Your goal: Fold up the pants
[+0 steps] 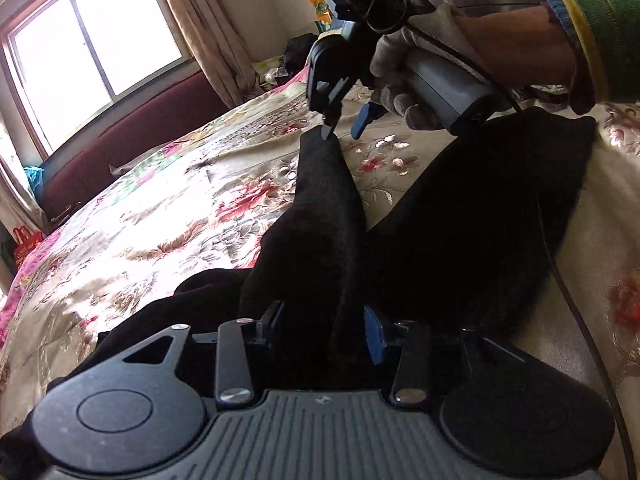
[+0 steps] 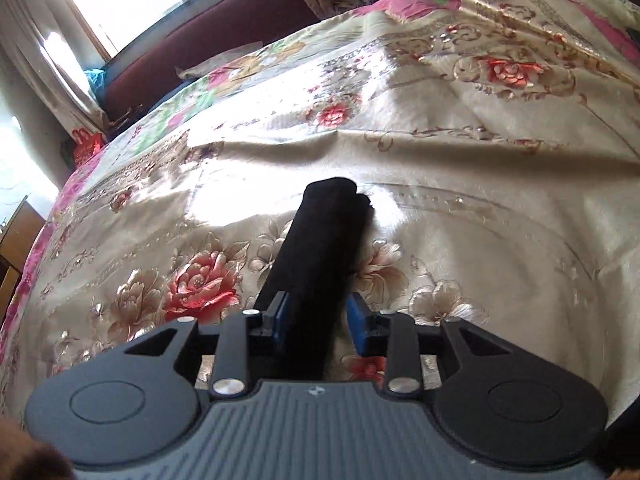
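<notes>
Black pants [image 1: 460, 220] lie on a floral bedspread [image 1: 168, 216]. In the left wrist view my left gripper [image 1: 324, 328] has its jaws apart around a raised ridge of the black fabric. The right gripper [image 1: 346, 126] shows further off, held by a gloved hand, with its jaws apart at the tip of one pant leg [image 1: 320, 148]. In the right wrist view the right gripper [image 2: 318, 320] straddles that narrow black leg end [image 2: 320, 240], which runs forward between the blue fingers [image 2: 280, 316]. Whether the pads press the cloth is unclear.
The bed has a dark red headboard [image 1: 132, 136] under a bright window [image 1: 96, 40] with curtains [image 1: 208, 28]. Clutter lies at the bed's far corner [image 1: 296, 56]. A black cable [image 1: 580, 320] trails over the bedspread at the right.
</notes>
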{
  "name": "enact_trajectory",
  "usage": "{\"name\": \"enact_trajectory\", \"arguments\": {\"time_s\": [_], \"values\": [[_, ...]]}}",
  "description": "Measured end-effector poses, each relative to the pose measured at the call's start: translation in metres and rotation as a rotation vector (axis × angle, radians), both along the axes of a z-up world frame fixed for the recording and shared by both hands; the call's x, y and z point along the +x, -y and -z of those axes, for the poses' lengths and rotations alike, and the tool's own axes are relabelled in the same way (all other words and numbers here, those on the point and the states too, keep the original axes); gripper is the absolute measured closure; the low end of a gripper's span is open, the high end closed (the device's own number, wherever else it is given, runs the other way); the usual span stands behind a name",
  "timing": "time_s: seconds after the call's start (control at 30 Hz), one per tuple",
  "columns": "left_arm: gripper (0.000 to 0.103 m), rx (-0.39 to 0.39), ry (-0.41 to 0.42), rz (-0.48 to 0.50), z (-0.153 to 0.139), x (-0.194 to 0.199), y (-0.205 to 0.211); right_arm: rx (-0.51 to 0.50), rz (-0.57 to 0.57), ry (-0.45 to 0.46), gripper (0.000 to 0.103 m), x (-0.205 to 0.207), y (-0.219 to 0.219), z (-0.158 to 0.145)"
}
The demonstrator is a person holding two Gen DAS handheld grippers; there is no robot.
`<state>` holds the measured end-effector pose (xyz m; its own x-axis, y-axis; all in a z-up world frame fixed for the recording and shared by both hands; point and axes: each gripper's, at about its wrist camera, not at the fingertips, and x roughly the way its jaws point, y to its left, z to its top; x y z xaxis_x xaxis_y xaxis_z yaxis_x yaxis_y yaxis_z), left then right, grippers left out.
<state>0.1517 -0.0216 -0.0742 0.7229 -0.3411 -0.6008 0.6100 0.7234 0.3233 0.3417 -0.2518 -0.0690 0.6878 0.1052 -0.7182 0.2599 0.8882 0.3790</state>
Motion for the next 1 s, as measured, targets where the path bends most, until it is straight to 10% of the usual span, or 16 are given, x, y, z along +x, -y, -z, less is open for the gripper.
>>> {"name": "enact_trajectory", "arguments": {"time_s": [0.13,0.3,0.63,0.7,1.0], "values": [[0.053,0.025,0.004,0.012,0.002,-0.004,0.003,0.047,0.011,-0.041,0.069,0.027,-0.002,0.017],[0.054,0.028,-0.001,0.014,0.004,-0.001,0.002,-0.005,0.014,-0.029,0.09,0.038,-0.007,0.01],[0.055,0.037,0.002,0.027,0.006,-0.002,0.007,0.038,-0.009,-0.06,0.078,0.044,-0.004,0.009],[0.058,0.042,0.003,0.025,0.005,-0.001,0.007,0.037,-0.017,-0.058,0.097,0.046,-0.005,0.008],[0.078,0.015,0.034,0.015,-0.036,0.001,0.0,0.17,-0.034,0.261,0.098,-0.061,0.057,-0.115]]}}
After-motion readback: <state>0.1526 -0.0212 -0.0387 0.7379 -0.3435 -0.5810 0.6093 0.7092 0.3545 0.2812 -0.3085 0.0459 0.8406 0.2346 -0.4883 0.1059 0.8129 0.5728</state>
